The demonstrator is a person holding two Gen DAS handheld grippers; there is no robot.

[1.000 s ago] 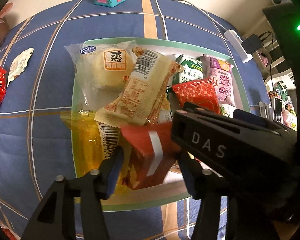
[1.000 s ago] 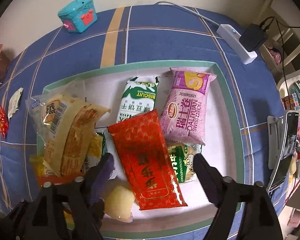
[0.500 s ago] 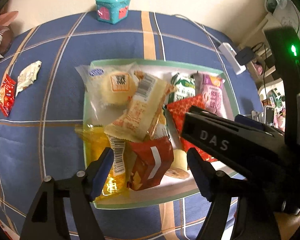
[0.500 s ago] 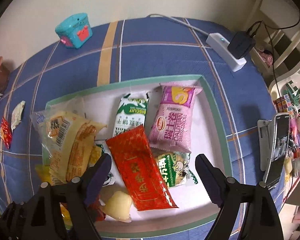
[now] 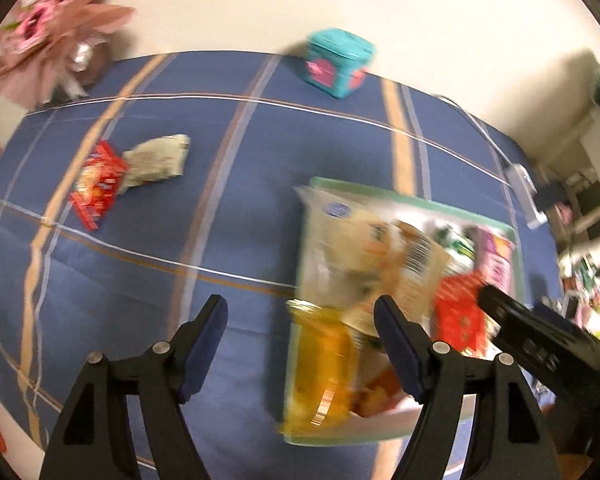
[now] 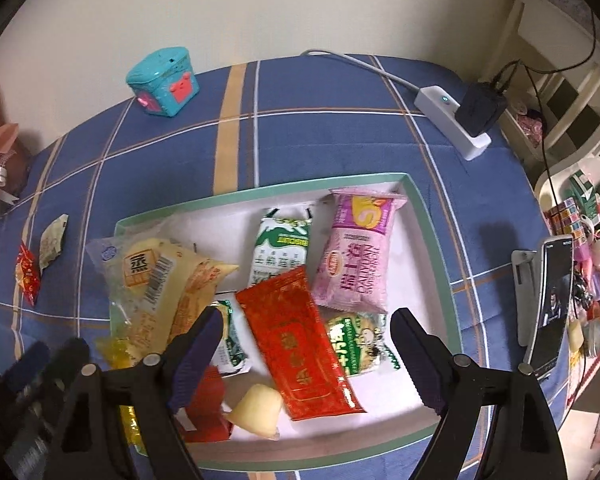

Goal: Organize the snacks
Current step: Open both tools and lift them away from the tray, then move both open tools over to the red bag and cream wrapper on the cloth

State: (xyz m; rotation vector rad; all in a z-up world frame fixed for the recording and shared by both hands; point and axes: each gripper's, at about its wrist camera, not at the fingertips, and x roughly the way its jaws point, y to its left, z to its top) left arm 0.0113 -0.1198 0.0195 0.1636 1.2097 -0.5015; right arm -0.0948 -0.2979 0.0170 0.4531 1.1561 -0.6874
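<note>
Green-rimmed tray (image 6: pixel 436 240) on a blue checked tablecloth (image 6: pixel 320 136), holding most of the snacks: pink swiss-roll packet (image 6: pixel 356 256), green-and-white biscuit packet (image 6: pixel 282 248), long red packet (image 6: pixel 300 340) lying across the middle, a second green packet (image 6: pixel 352 344) partly under it, small pale yellow sweet (image 6: pixel 258 410), red box (image 6: pixel 204 408) at the near edge, and a loose heap of clear-wrapped cakes (image 6: pixel 160 284) over an orange-yellow bag (image 5: pixel 324 360) at the tray's left end. Outside the tray, well apart to the left: small red packet (image 5: pixel 96 184) touching a grey-green wrapper (image 5: pixel 158 160). Also present: teal toy box (image 6: pixel 164 80), white power strip (image 6: pixel 452 120) with cable, phone on stand (image 6: pixel 548 300). Left gripper (image 5: pixel 300 344): jaws wide apart, empty, above the cloth at the tray's left edge, view blurred. Right gripper (image 6: pixel 306 356): jaws wide apart, empty, poised over the long red packet. Risks, as judged: the left heap overhangs the rim, so a fingertip brushing it could tip packets onto the cloth; slippery film wrappers may slide out of a pinch; closing on the long red packet could also catch the green packet beneath; the two strays may be overlooked; the two grippers sit close at the tray's left end and could collide.
</note>
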